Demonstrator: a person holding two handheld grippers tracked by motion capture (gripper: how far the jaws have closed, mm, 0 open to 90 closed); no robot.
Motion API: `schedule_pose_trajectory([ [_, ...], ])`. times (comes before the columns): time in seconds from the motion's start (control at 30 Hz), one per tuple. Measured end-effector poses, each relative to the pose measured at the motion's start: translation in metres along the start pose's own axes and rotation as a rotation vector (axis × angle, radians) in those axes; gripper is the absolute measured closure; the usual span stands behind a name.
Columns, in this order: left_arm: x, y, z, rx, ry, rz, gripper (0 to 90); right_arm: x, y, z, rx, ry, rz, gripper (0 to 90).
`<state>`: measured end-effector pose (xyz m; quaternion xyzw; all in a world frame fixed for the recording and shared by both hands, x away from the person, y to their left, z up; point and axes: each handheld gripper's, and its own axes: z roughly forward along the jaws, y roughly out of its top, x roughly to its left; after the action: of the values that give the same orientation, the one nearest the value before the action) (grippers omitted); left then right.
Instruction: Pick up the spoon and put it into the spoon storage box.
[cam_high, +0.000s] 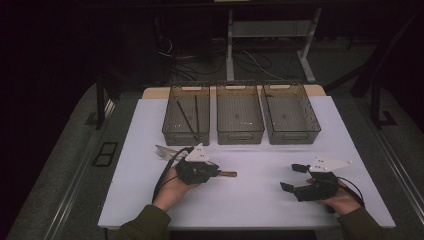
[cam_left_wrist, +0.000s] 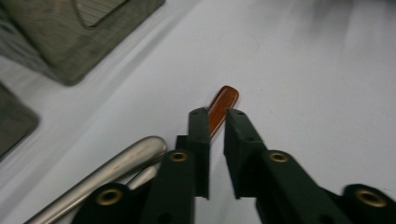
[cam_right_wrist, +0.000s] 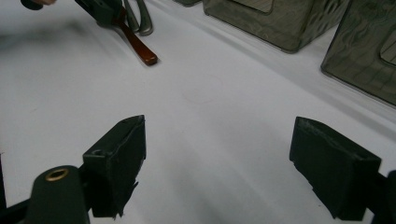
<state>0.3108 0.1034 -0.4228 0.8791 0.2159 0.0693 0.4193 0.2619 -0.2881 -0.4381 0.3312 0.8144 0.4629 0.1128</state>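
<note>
- Left gripper (cam_left_wrist: 215, 116): jaws narrowly apart, the brown handle (cam_left_wrist: 222, 106) between them, contact unclear.
- Handle's long axis runs along the jaws, tip pointing beyond them, lying on the table (cam_left_wrist: 303, 70).
- Right gripper (cam_right_wrist: 217, 163): wide open, empty.

A glossy, reddish-brown wooden-looking handle (cam_left_wrist: 223, 105) lies on a smooth, matt white table (cam_high: 260, 190), beside brushed, dull-silver metal cutlery (cam_left_wrist: 105, 175); three translucent, smoky plastic bins (cam_high: 240, 115) with finely ribbed walls stand behind; both grippers' matt black plastic pads (cam_right_wrist: 119, 149) carry brass-coloured rivets
</note>
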Motion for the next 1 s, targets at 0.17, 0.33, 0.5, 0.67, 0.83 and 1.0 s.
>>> schedule_pose_trajectory([
  [0.17, 0.013, -0.006, -0.023, -0.029, 0.044, -0.042, 62.1, 0.0, 0.0, 0.0, 0.002, 0.0, 0.0, 18.9],
  [0.33, 0.029, -0.02, -0.043, -0.03, 0.099, -0.082, 50.5, 0.0, 0.0, 0.0, 0.003, 0.001, -0.001, 18.9],
  [0.5, 0.044, -0.032, -0.051, -0.022, 0.139, -0.126, 43.5, 0.0, 0.0, 0.001, 0.005, 0.0, -0.001, 18.9],
  [0.67, 0.049, -0.036, -0.047, 0.007, 0.138, -0.14, 38.8, 0.0, 0.0, 0.001, 0.006, 0.0, 0.002, 18.9],
  [0.83, 0.05, -0.038, -0.038, 0.051, 0.133, -0.131, 38.0, 0.0, 0.0, 0.001, 0.006, 0.0, -0.002, 18.9],
  [1.0, 0.049, -0.038, -0.033, 0.081, 0.127, -0.12, 38.1, 0.0, 0.0, 0.001, 0.006, 0.0, -0.002, 18.9],
])
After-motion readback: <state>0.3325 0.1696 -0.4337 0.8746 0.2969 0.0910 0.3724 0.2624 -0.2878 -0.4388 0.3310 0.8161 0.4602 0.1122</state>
